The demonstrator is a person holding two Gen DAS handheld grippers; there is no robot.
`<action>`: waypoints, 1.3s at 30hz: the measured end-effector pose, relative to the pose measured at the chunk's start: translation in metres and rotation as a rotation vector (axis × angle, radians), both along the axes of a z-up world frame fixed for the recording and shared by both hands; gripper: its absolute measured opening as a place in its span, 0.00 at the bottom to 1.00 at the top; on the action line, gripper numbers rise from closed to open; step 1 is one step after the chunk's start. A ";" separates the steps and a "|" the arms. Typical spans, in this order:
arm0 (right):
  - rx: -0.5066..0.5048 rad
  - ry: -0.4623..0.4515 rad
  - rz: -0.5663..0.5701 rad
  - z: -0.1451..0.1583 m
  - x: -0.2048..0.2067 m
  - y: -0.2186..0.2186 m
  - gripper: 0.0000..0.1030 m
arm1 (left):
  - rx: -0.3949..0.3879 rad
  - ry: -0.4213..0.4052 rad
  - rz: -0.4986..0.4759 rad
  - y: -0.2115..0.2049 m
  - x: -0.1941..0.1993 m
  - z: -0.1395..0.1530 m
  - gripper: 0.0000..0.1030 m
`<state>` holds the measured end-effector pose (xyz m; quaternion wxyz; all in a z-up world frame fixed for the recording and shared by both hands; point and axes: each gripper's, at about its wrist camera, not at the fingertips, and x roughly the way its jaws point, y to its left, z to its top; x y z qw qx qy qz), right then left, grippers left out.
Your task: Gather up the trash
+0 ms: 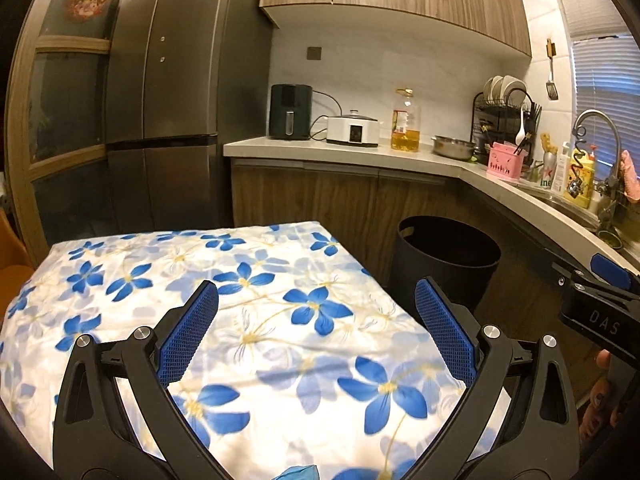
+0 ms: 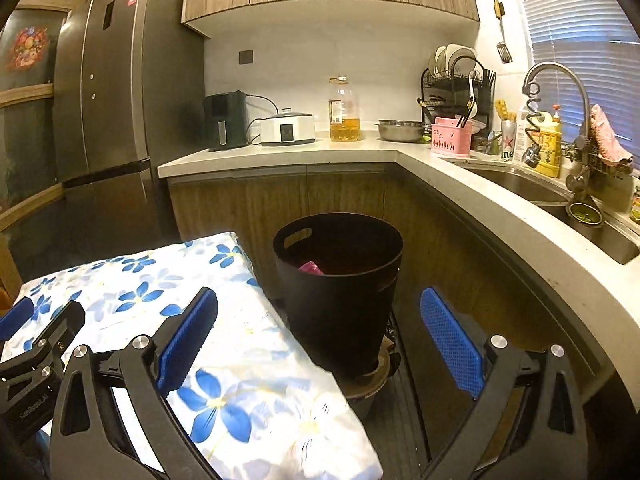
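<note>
Two black two-finger grippers with blue mesh pads sit nearest the lenses: the left gripper [image 1: 316,328] has its fingers spread wide with nothing between them, above one table draped in a white cloth printed with blue flowers [image 1: 248,280], and the right gripper [image 2: 320,336] has its fingers equally wide and empty, one over the cloth's edge and one over the dark floor. Behind the table stands one tall dark-grey double-door refrigerator [image 2: 116,92]; one pale L-shaped countertop [image 2: 280,152] runs from it round to one steel sink [image 2: 560,200] with one curved tap. One round black plastic bin with a cut-out handle [image 2: 340,280] stands upright on the floor just beside the table's corner, its mouth facing up. Inside it lies one crumpled pink piece of trash [image 2: 310,267], too hidden to tell which way its long axis runs. On the counter are one black air fryer, one white cooker, one bottle of yellow oil and one pink utensil caddy. Readable writing: "DAS" on the right gripper seen at the left view's edge, "GenRobot.AI" on the left gripper's body in the right view, and "ine" on a can with a red star near the sink.
</note>
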<state>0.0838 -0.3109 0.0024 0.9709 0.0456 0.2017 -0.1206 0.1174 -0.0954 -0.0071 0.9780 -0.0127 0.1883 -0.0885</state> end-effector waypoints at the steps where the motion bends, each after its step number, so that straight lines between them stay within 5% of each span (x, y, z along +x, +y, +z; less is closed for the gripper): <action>1: -0.007 0.000 0.002 0.001 -0.005 0.004 0.95 | -0.006 -0.001 -0.004 0.003 -0.005 0.000 0.94; 19: -0.047 -0.049 0.012 0.010 -0.071 0.038 0.95 | -0.013 -0.033 -0.019 0.022 -0.060 0.006 0.94; 39: -0.049 -0.059 0.047 0.015 -0.075 0.048 0.95 | -0.021 -0.037 0.001 0.032 -0.069 0.007 0.94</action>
